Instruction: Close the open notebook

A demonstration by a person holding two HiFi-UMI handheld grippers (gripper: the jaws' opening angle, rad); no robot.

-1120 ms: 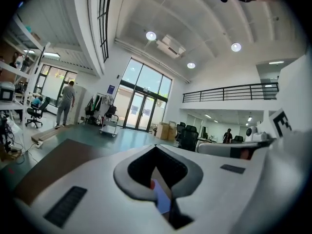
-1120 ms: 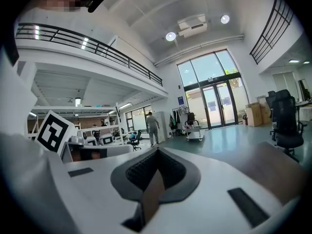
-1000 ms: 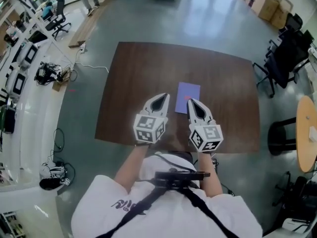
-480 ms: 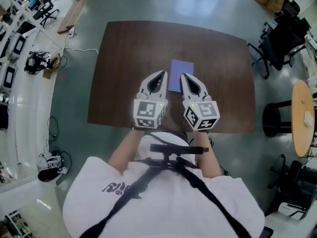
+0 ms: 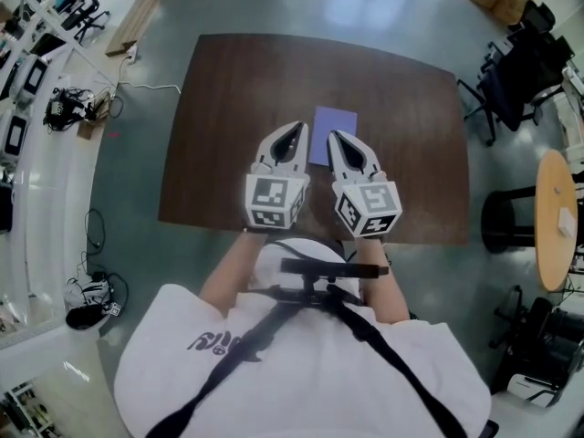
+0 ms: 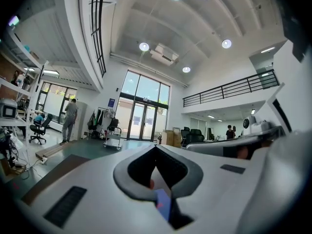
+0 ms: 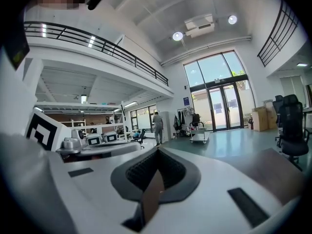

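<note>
A purple notebook (image 5: pixel 336 119) lies shut and flat on the brown table (image 5: pixel 237 108), a little right of its middle. Both grippers hang side by side above the table's near half and point level, away from the person. The left gripper (image 5: pixel 296 127) has its tips just left of the notebook; its jaws are shut and hold nothing. A sliver of the purple cover (image 6: pixel 163 204) shows through the hollow behind the left gripper's (image 6: pixel 156 147) closed tips. The right gripper (image 5: pixel 334 135) overlaps the notebook's near edge in the head view. In its own view the right gripper (image 7: pixel 157 150) is shut and empty too.
Dark office chairs (image 5: pixel 516 71) stand off the table's right side, with a round wooden table (image 5: pixel 557 217) and a black stool (image 5: pixel 509 219) nearer. Cables and gear (image 5: pixel 68 108) lie on the floor at the left. A person (image 6: pixel 70 121) stands far off.
The head view has swung, so the table sits higher in the picture. The two grippers have drawn a little closer together and stay shut above the notebook's near edge.
</note>
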